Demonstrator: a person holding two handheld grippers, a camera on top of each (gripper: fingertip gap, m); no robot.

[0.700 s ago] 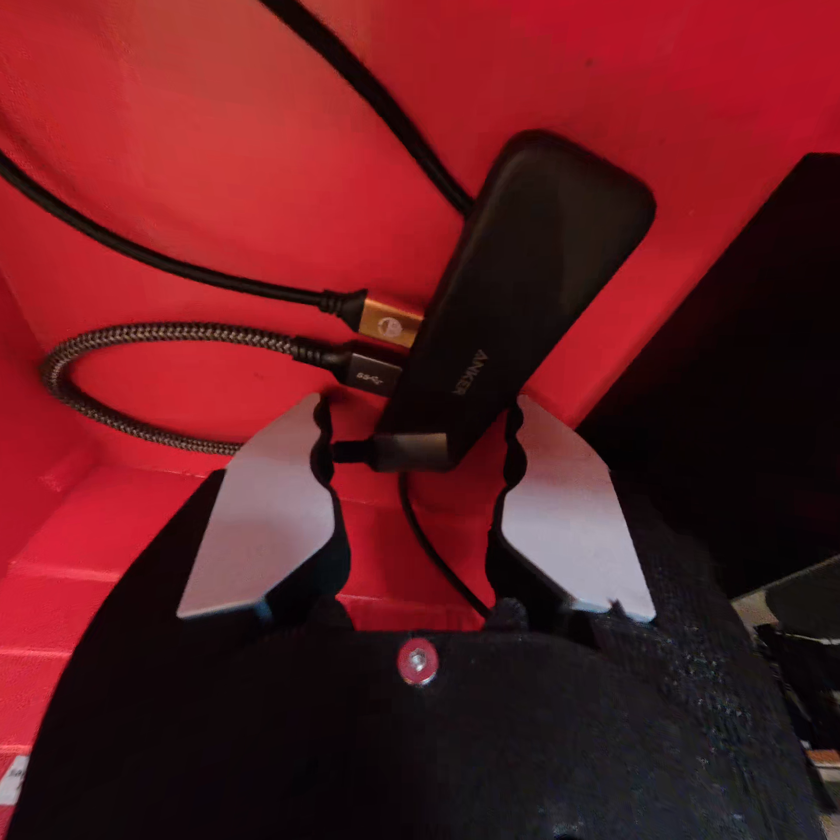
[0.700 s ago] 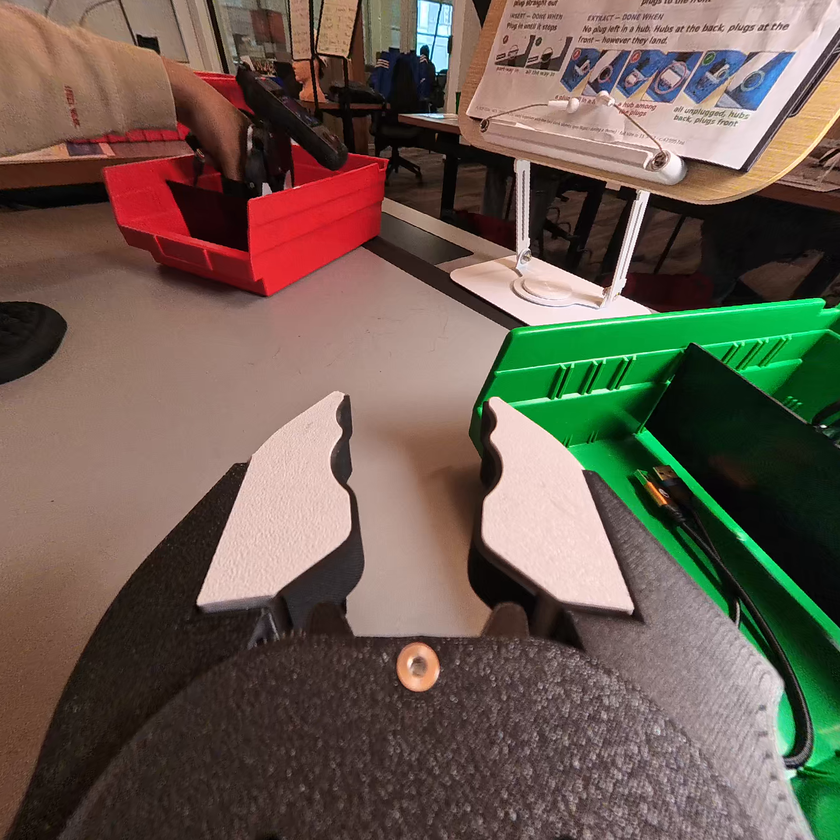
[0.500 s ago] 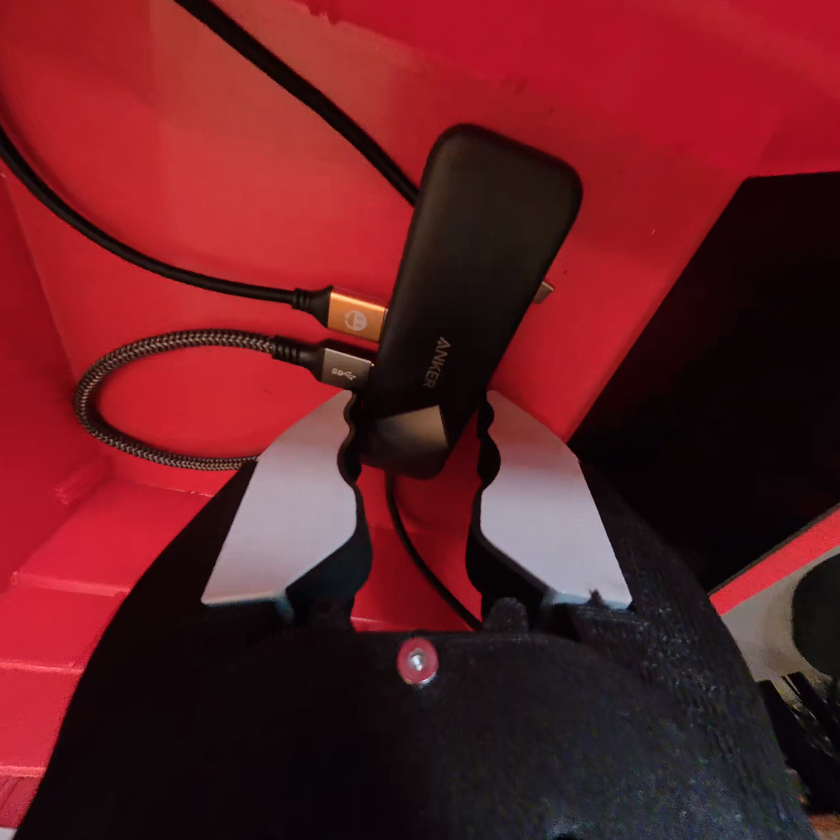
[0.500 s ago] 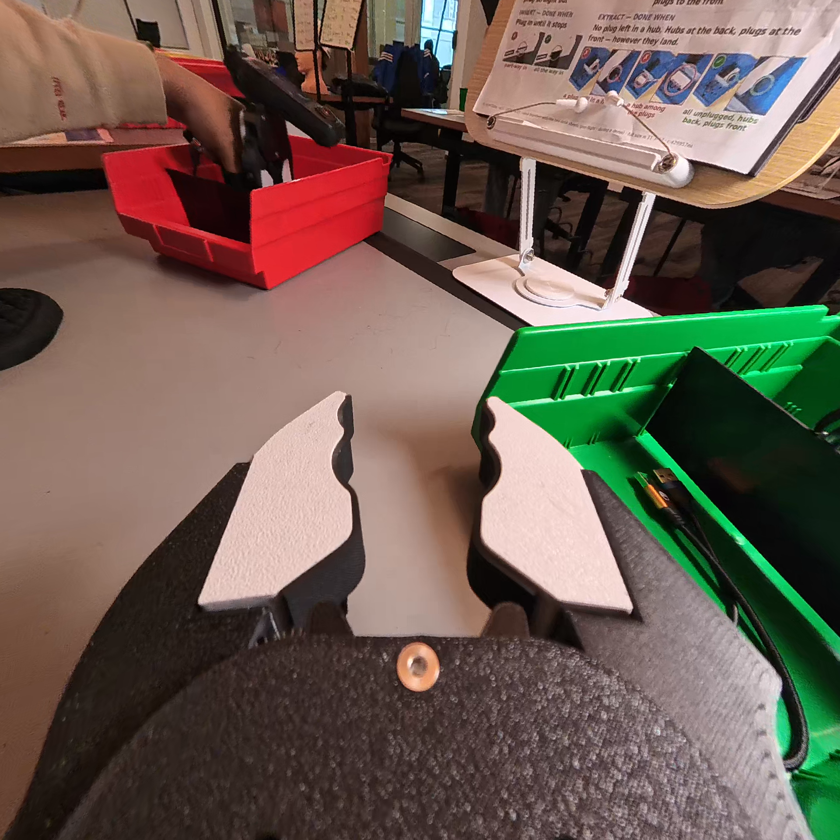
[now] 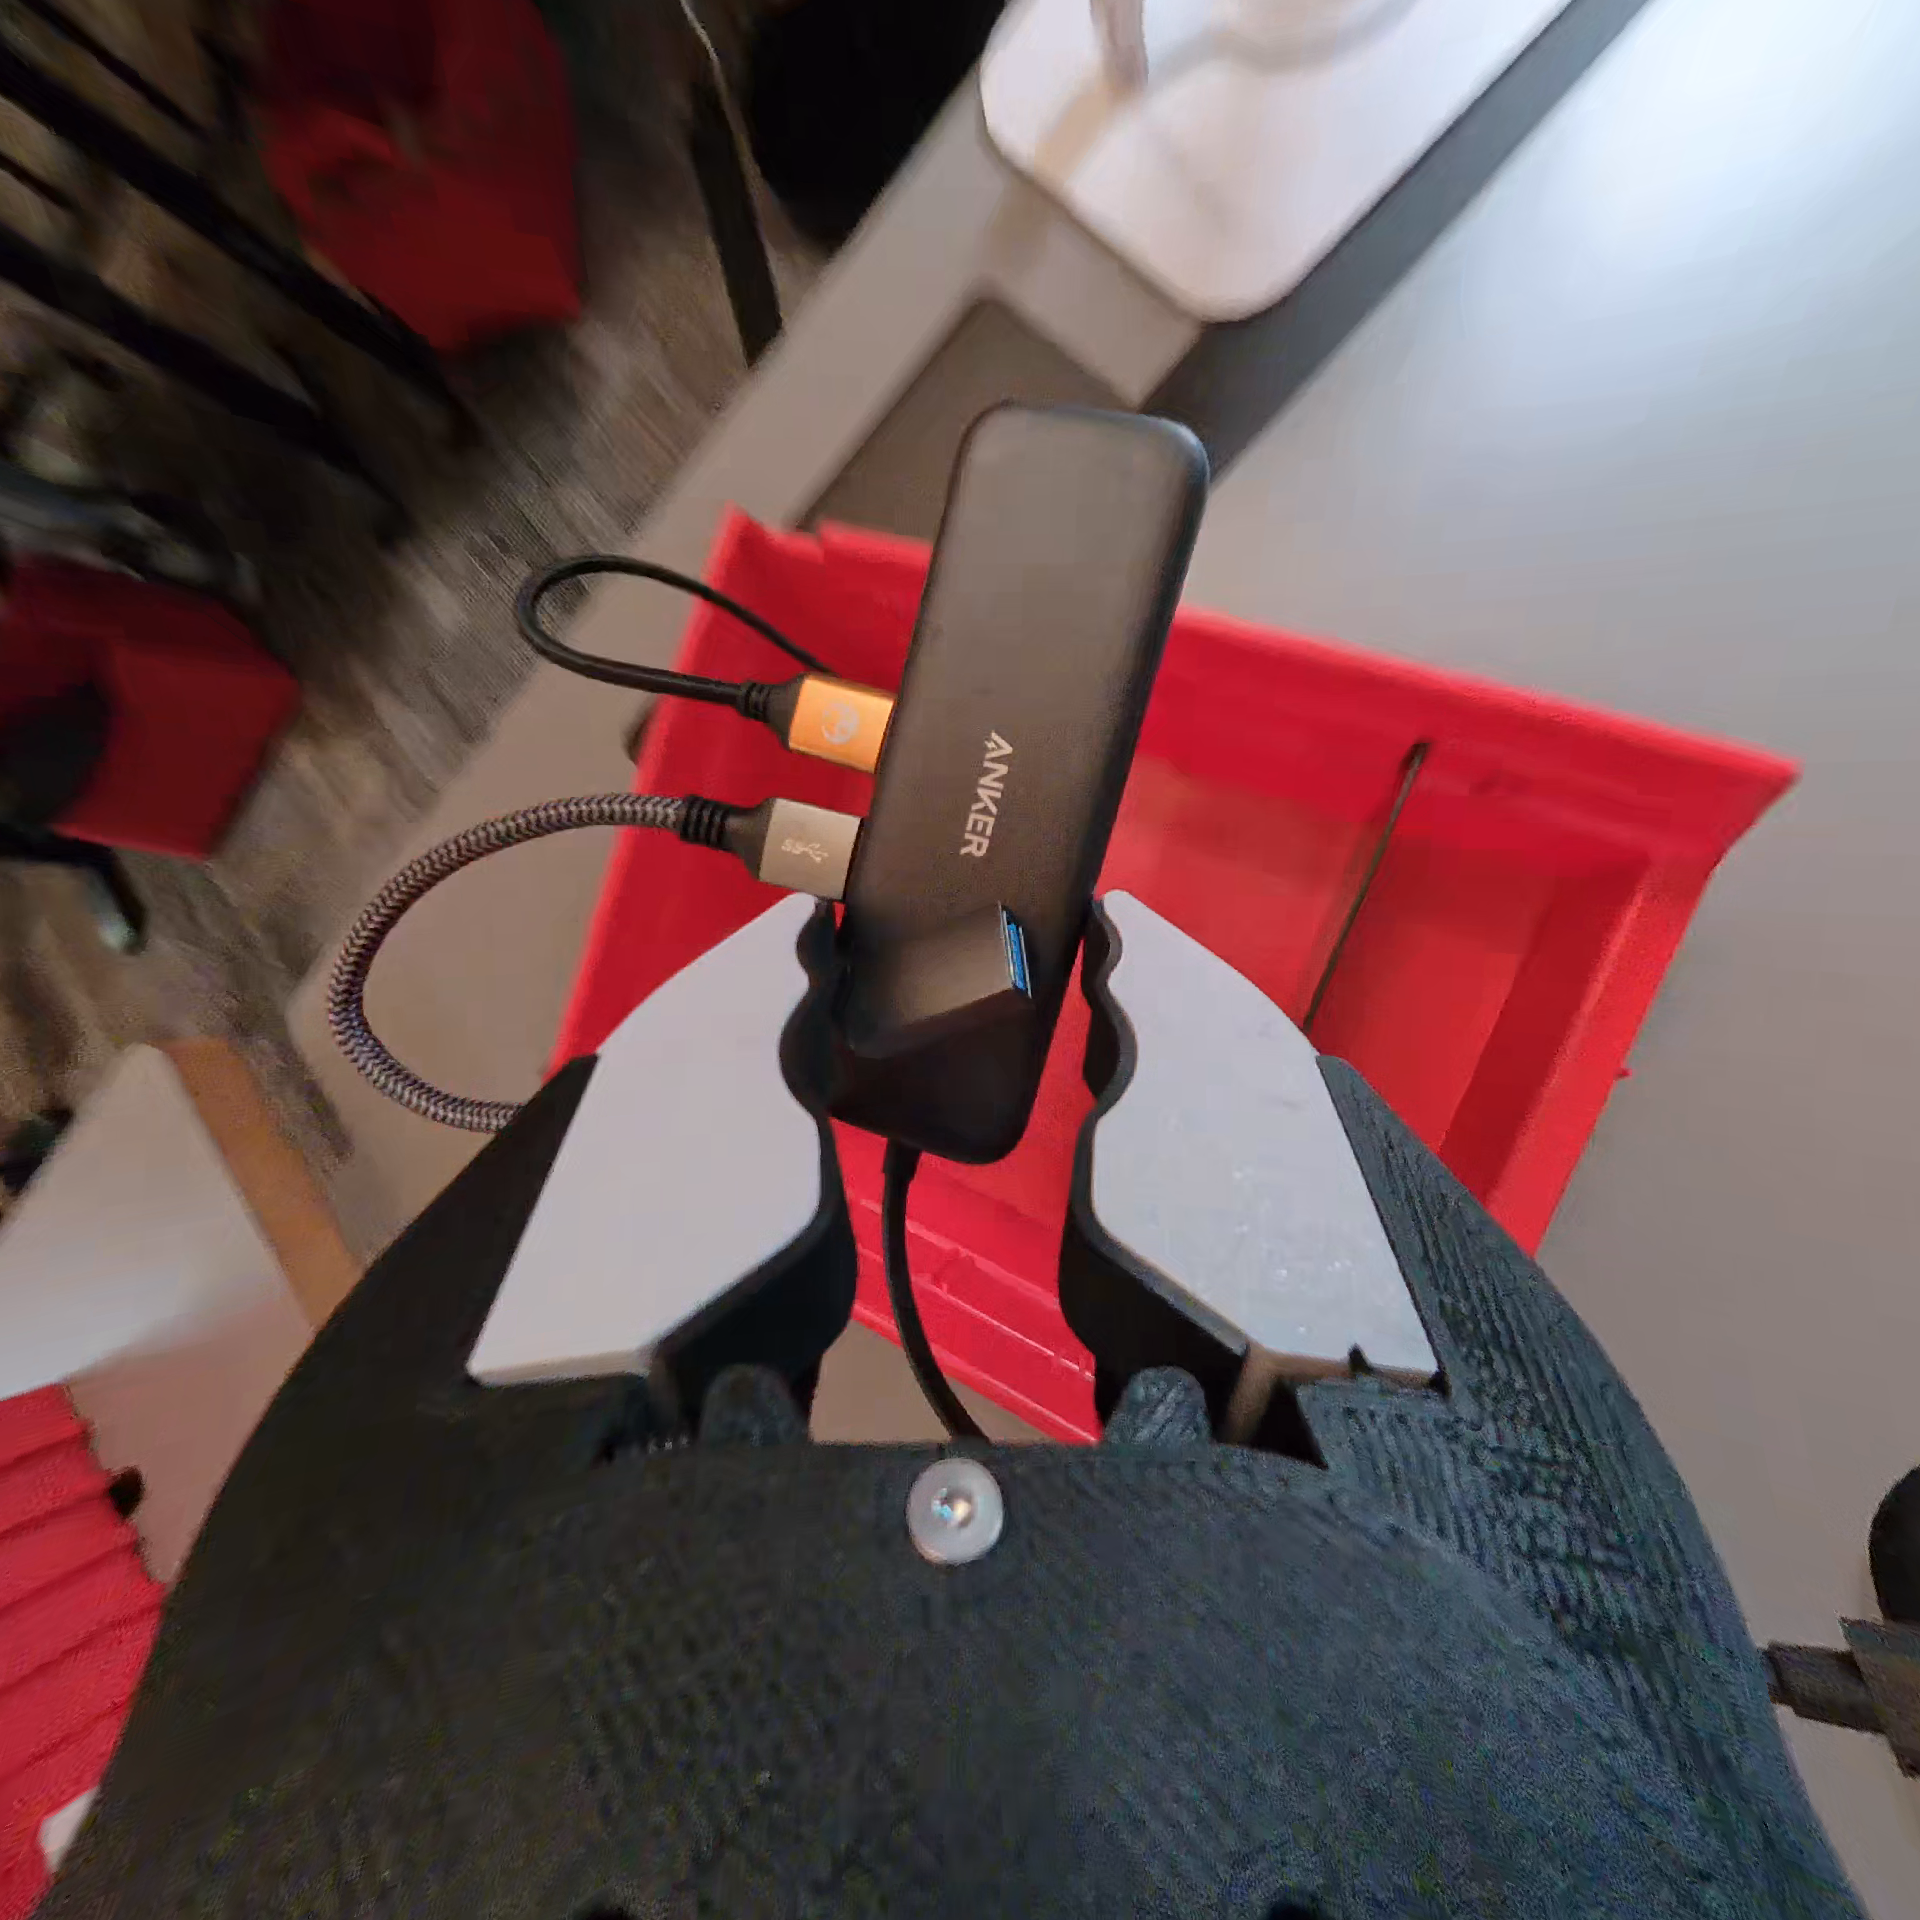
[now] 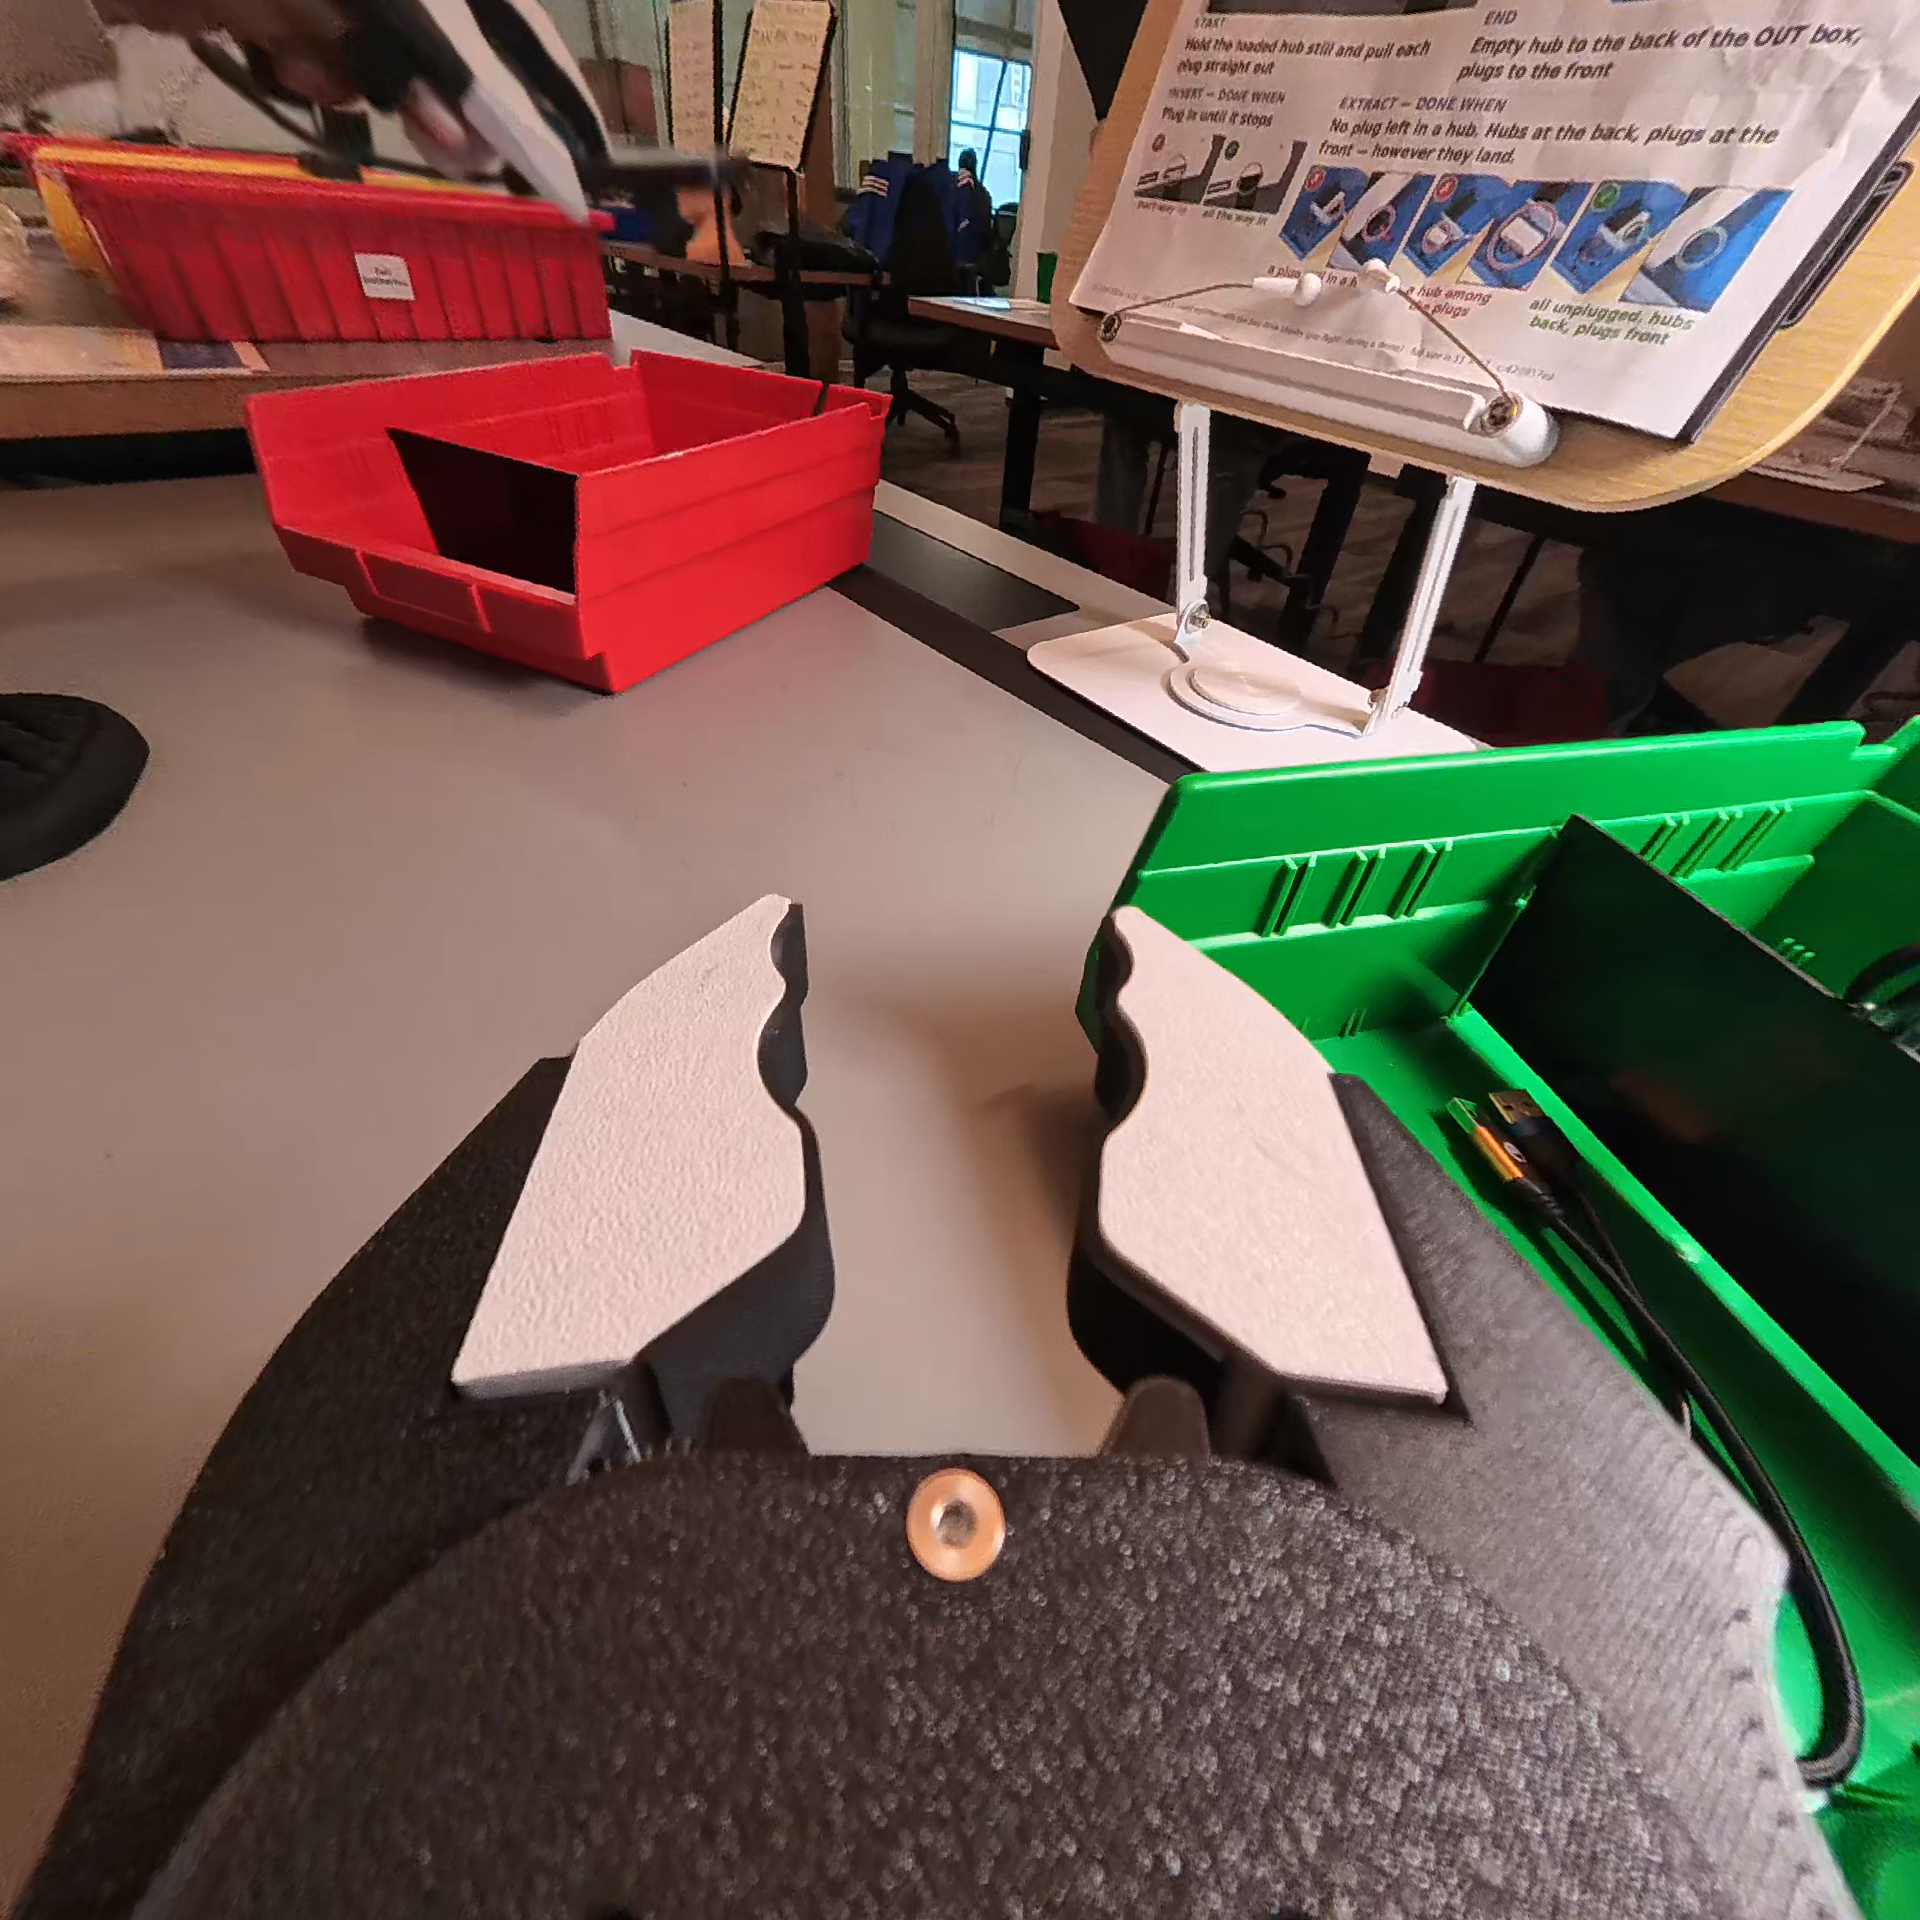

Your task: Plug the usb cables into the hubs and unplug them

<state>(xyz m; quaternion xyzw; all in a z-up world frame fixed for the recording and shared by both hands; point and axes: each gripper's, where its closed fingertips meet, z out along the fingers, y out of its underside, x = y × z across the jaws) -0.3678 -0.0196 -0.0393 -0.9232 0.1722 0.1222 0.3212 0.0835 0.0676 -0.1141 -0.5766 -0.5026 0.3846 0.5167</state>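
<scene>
Black hub (image 5: pixel 1023 748) x1 | plugs x2 | L gripper (image 5: pixel 956 997) clamping | R gripper (image 6: pixel 951 1013) empty

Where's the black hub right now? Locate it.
In the left wrist view, the black hub sits clamped in the left gripper, held above the red bin, two cables plugged into its left side.

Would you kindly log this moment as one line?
left gripper: shut on hub | two cables plugged | above red bin | right gripper: open, empty

Left wrist view looks down, blurred, onto the red bin (image 5: pixel 1455 935) — right, low, faces it (image 6: pixel 623 520) across the table.
</scene>
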